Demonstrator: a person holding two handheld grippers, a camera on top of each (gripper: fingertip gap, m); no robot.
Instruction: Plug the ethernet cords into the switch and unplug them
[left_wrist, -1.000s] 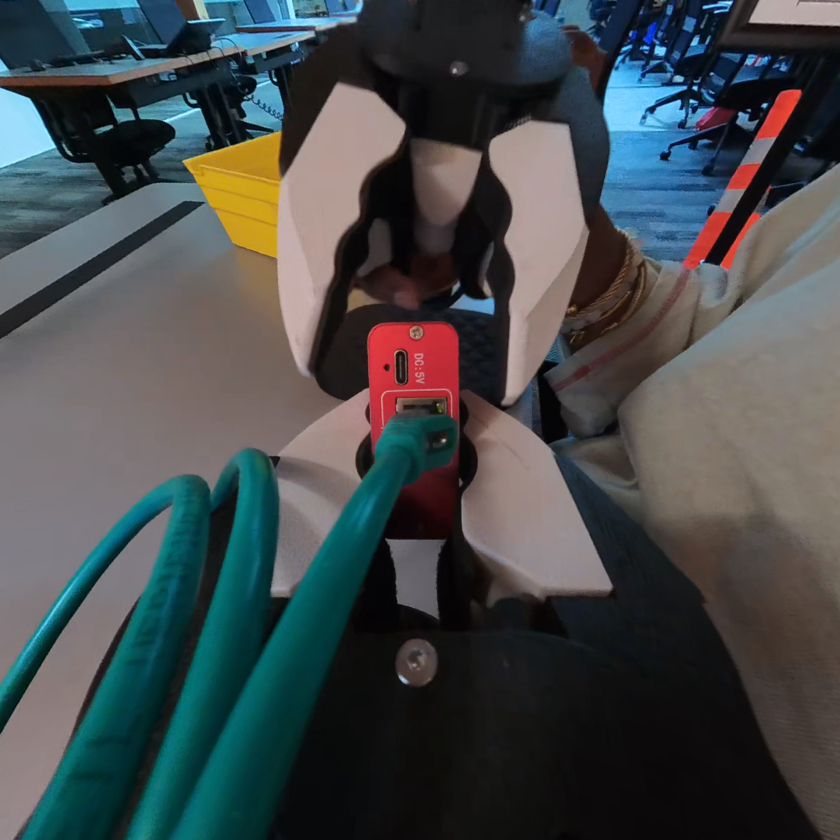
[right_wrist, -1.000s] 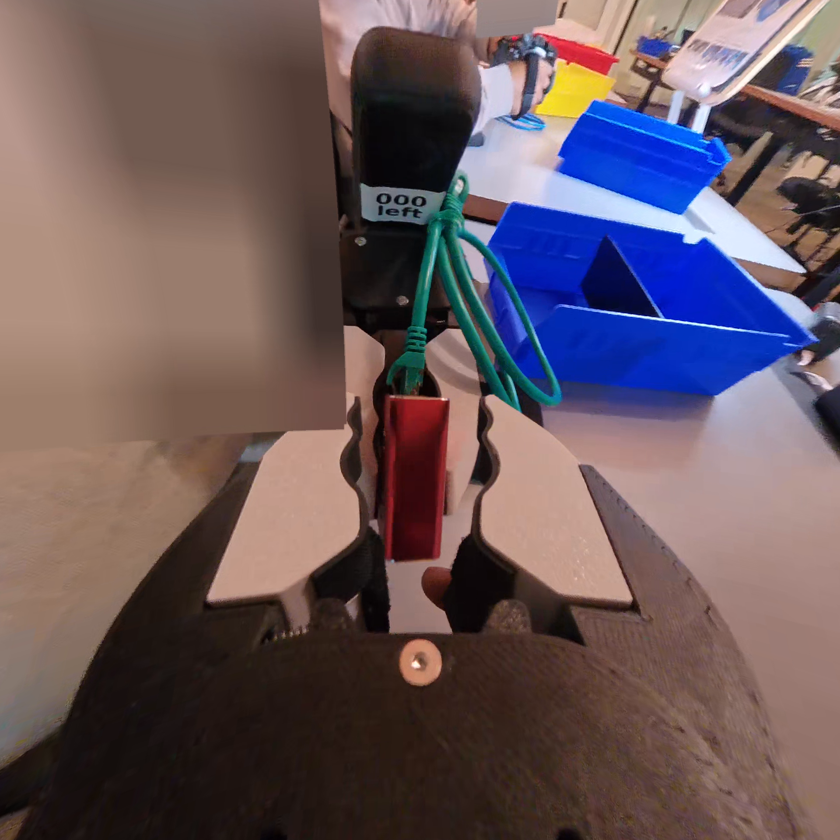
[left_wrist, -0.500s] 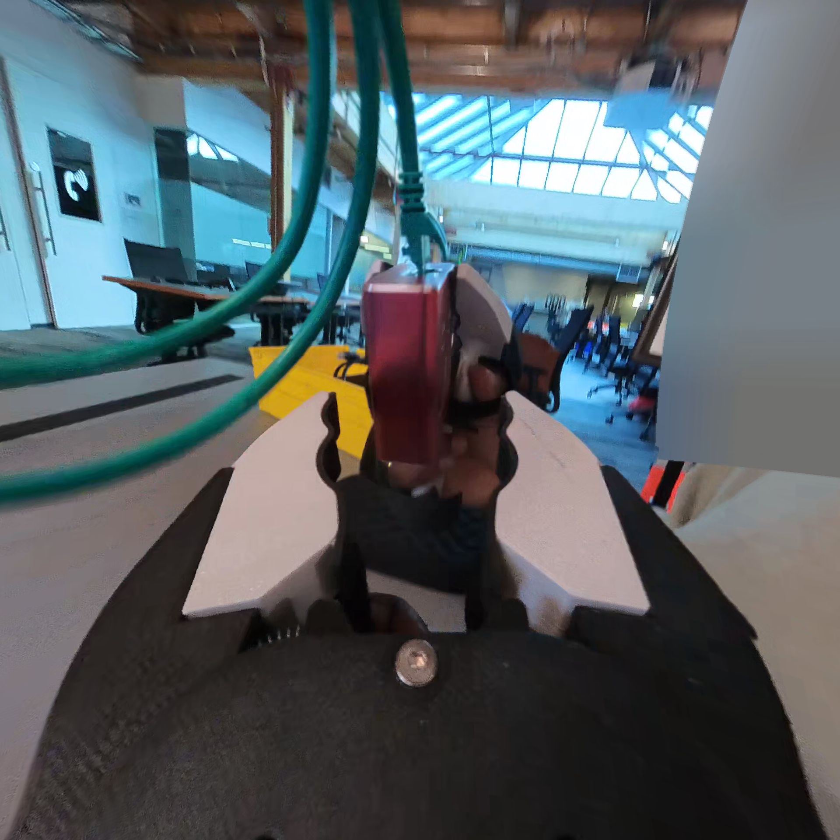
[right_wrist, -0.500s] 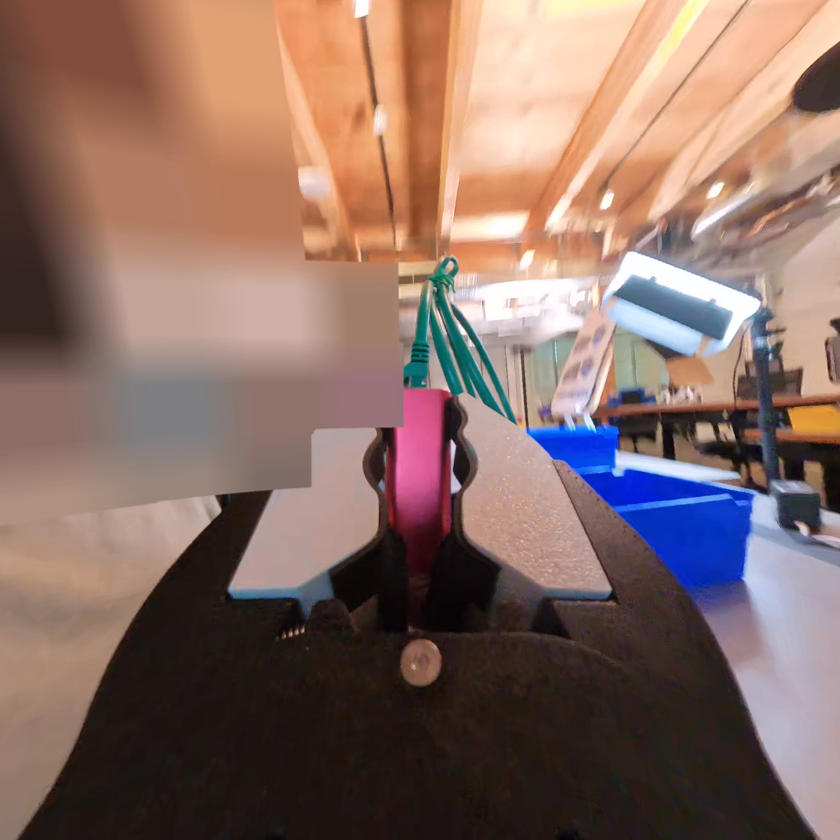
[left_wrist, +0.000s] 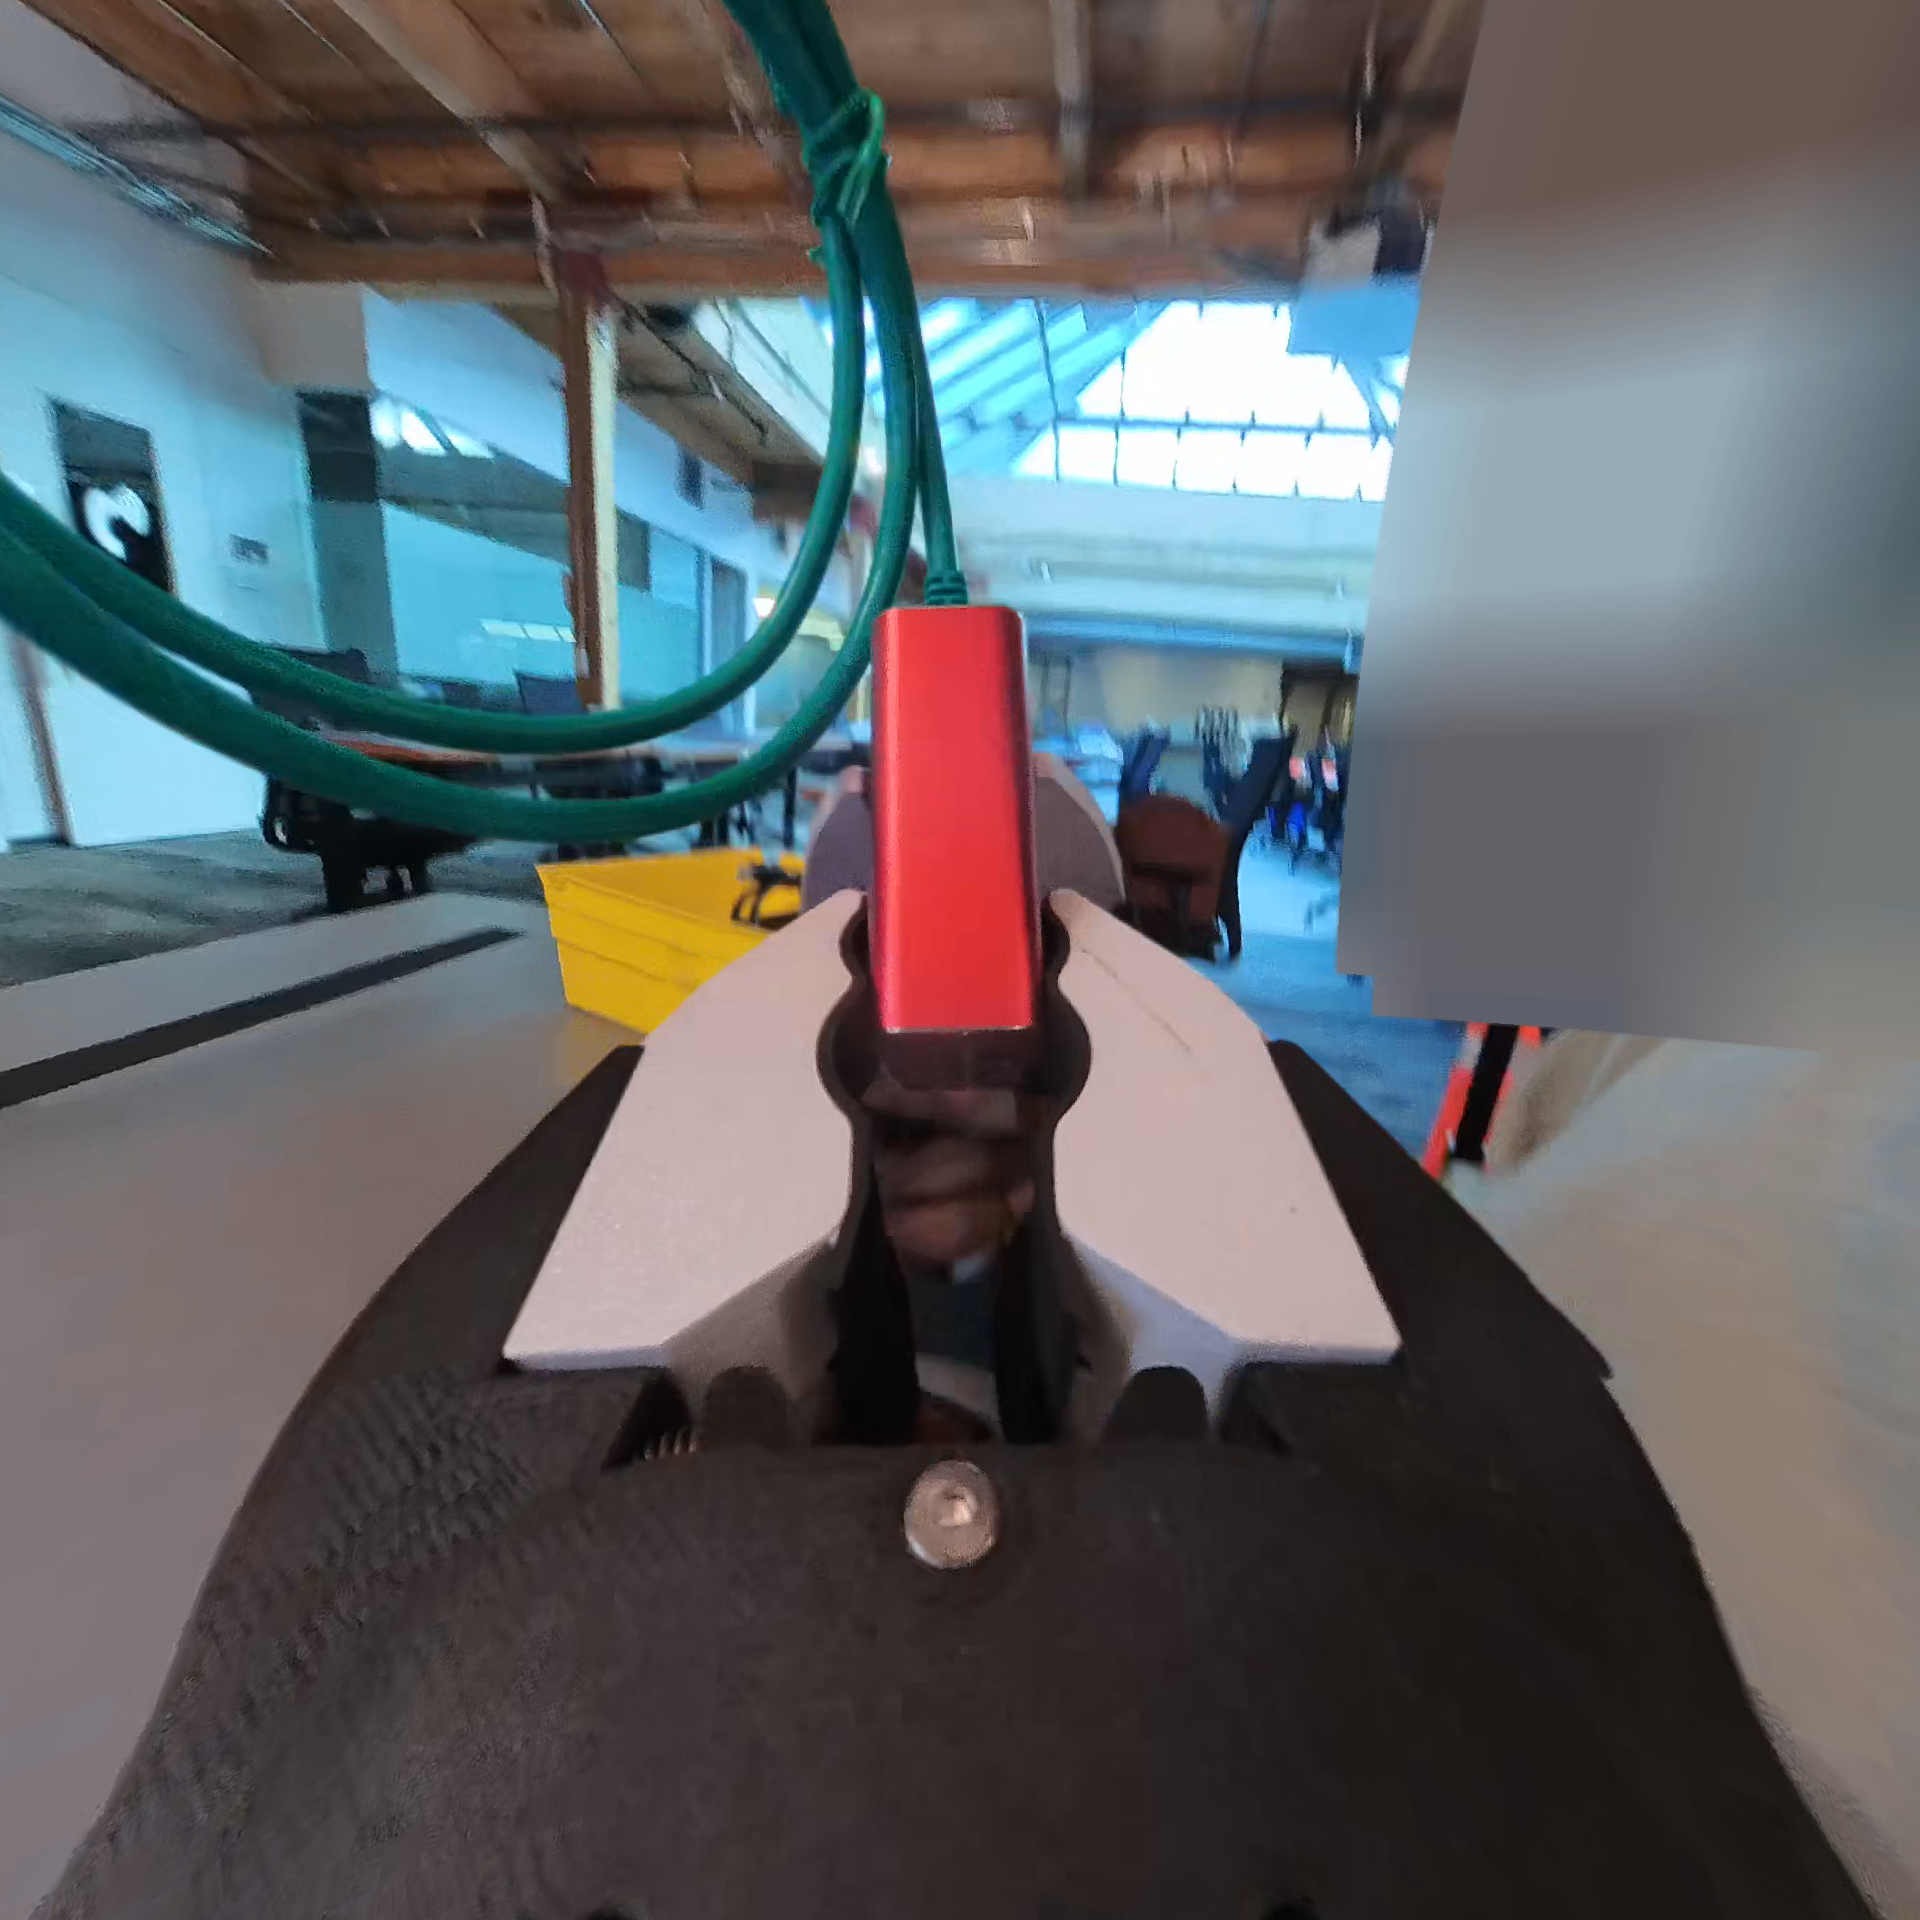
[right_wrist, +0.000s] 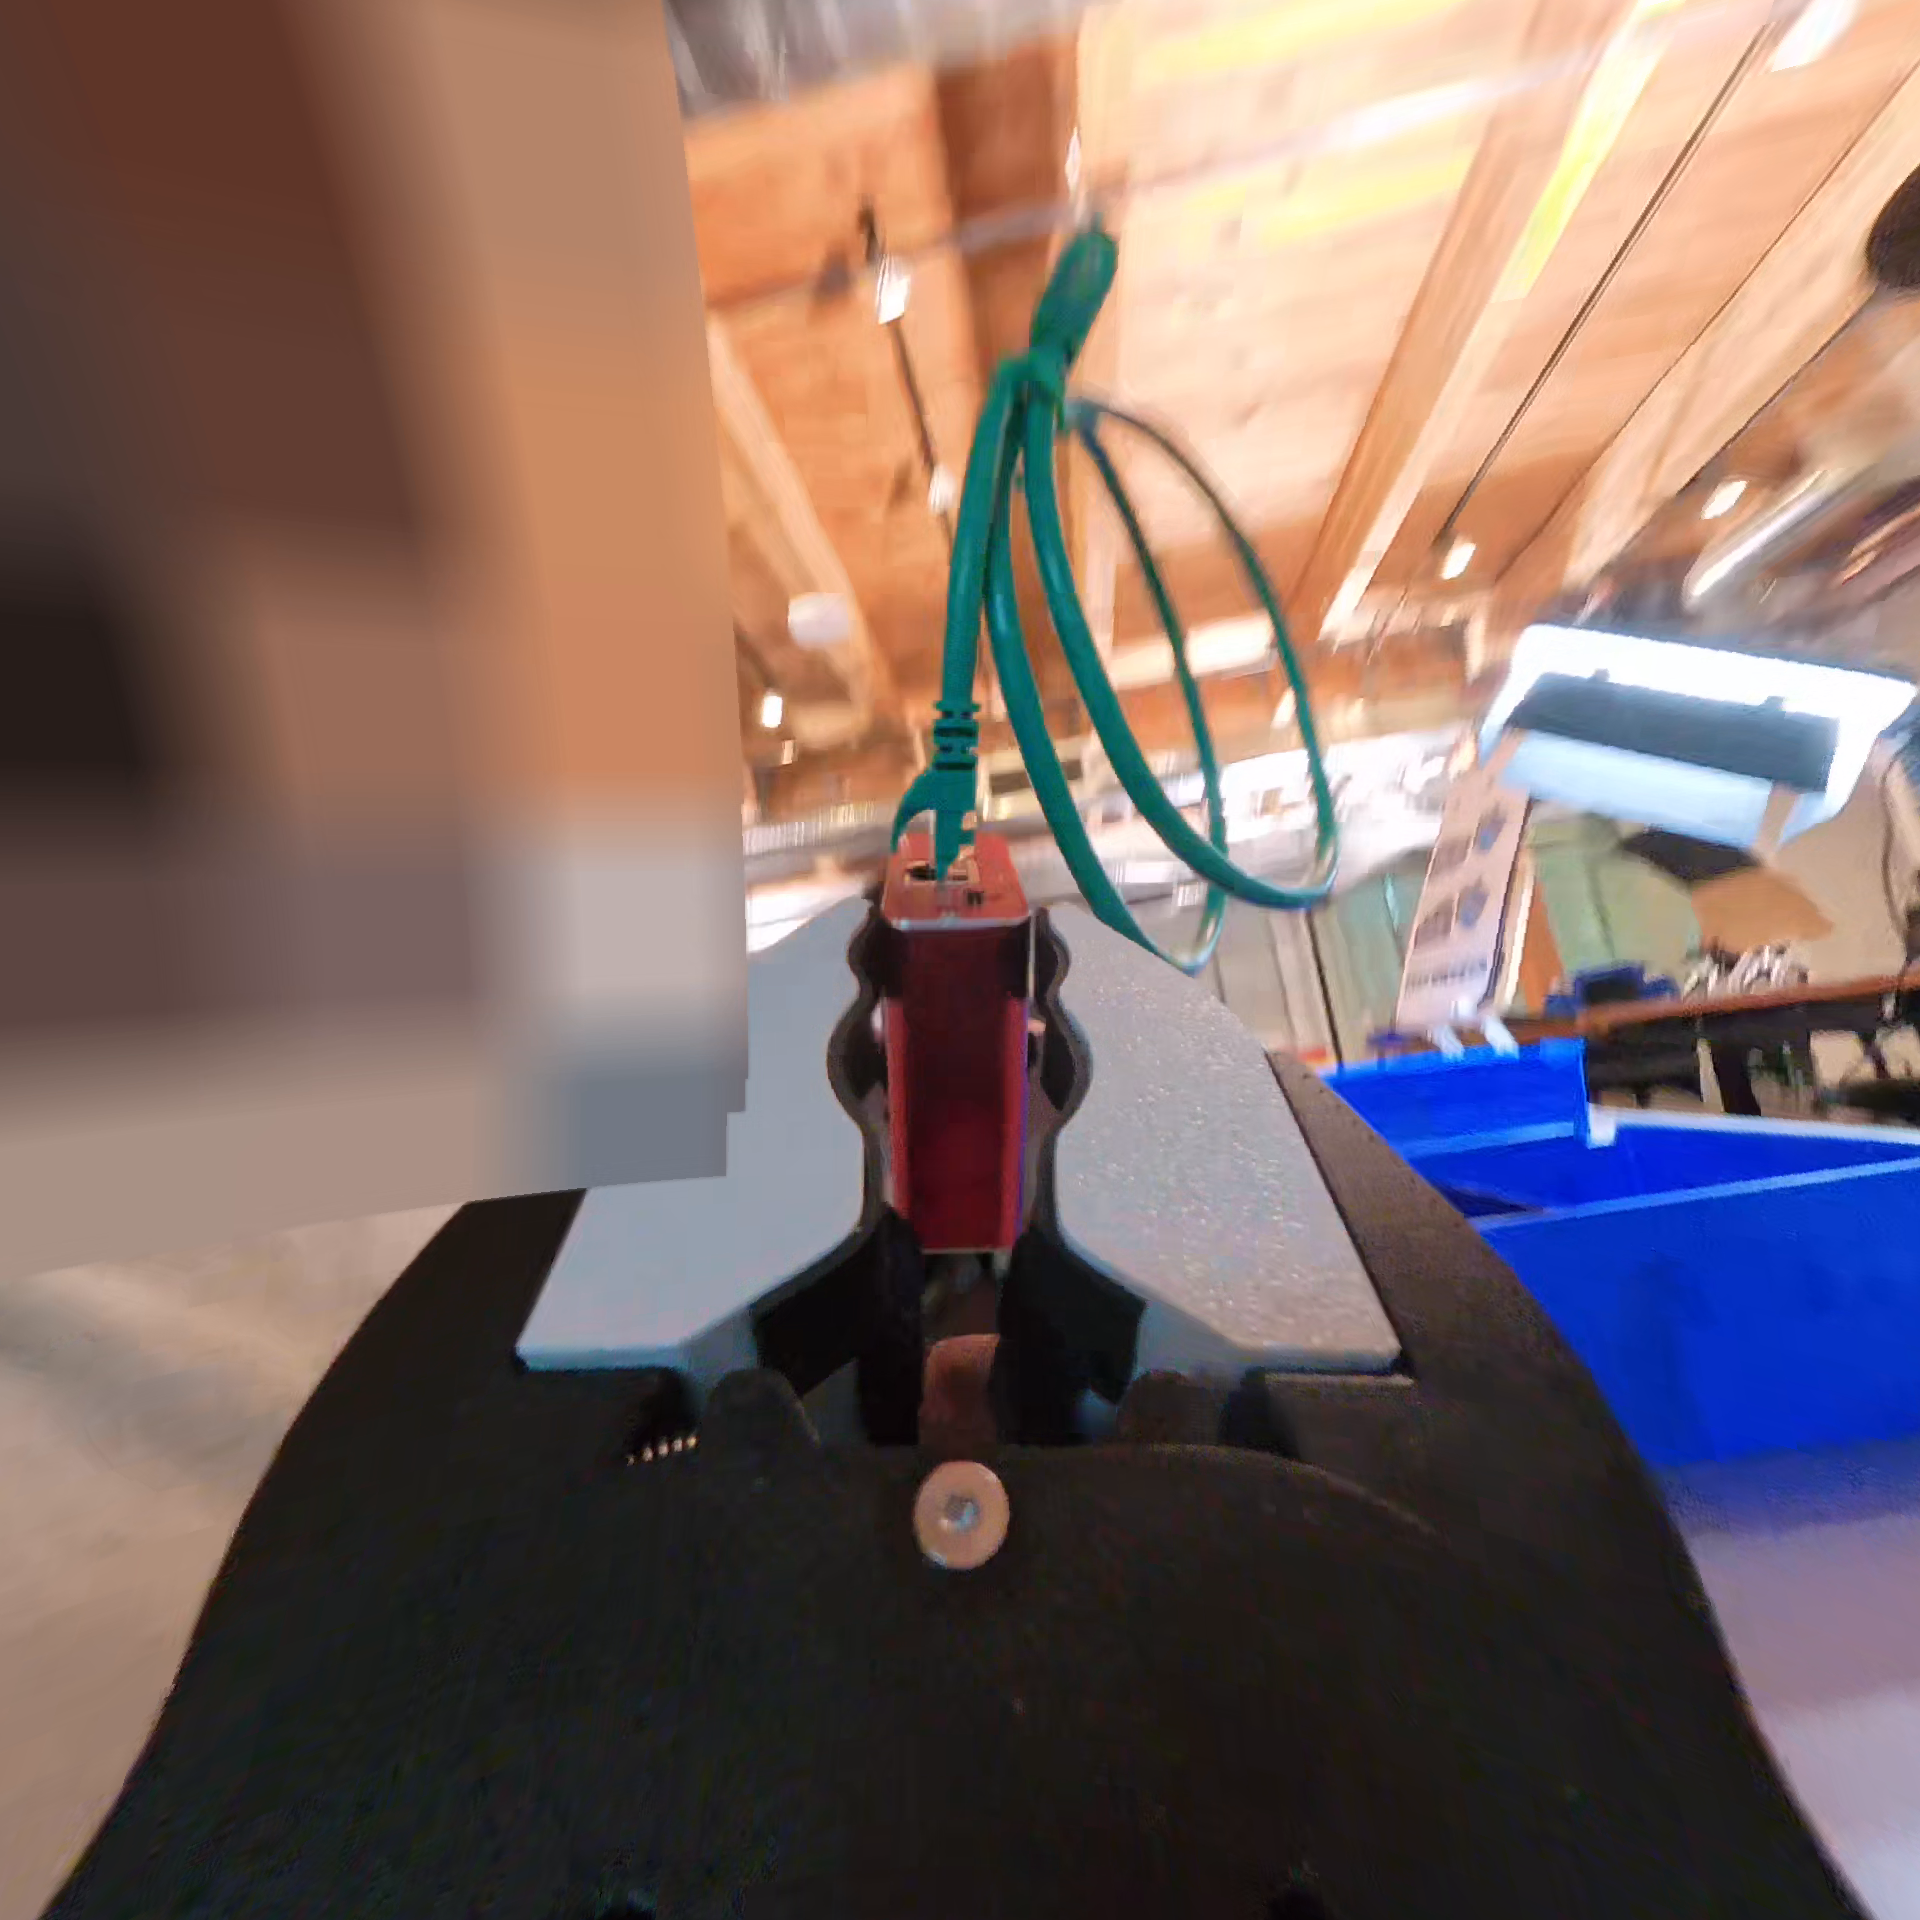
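Wooden ceiling showing overhead; both the right gripper (right_wrist: 956, 1081) and left gripper (left_wrist: 954, 997) are clamping the light, rigid, slick red metal switch (right_wrist: 958, 1081) by its sides, the springy green ethernet cord (right_wrist: 1049, 582) plugged in above.

Open-plan office or lab workspace: exposed timber ceiling (right_wrist: 1299, 312), skylight (left_wrist: 1195, 416), rows of desks (left_wrist: 436, 743) and office chairs (left_wrist: 1179, 862), blue bins (right_wrist: 1714, 1299), yellow bin (left_wrist: 644, 935).
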